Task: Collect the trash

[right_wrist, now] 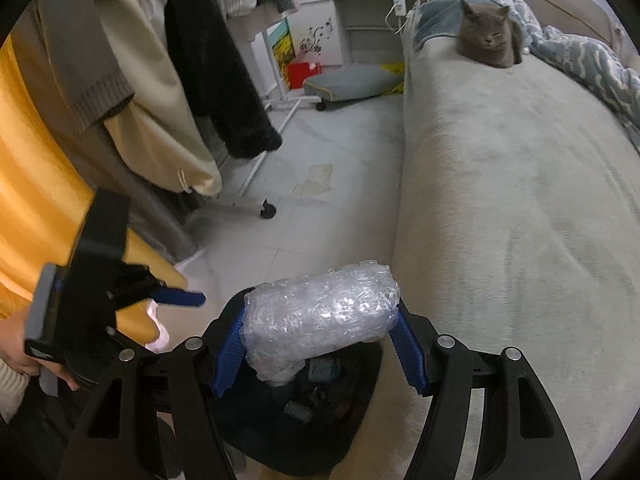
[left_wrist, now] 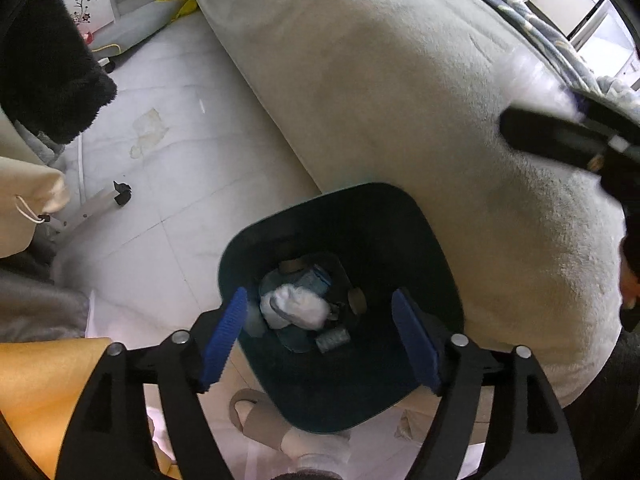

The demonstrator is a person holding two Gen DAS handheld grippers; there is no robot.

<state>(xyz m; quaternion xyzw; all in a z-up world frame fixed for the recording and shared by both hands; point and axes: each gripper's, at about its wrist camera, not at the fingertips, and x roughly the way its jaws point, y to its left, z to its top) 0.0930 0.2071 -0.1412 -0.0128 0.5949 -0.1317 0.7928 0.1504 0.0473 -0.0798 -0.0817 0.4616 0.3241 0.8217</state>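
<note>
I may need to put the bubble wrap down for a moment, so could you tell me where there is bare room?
Bare: the bed cover between the cat and the bin, and the tiled floor between bed and clothes rack. Crowded: the bin's bottom, already holding trash, under the bubble wrap in the right gripper.

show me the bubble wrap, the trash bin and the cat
bubble wrap [right_wrist: 320, 312], right wrist view, middle of the wad between the blue pads
trash bin [left_wrist: 436, 248], left wrist view, dark inner wall near the rim
cat [right_wrist: 490, 34], right wrist view, its grey face, on the bed
</note>
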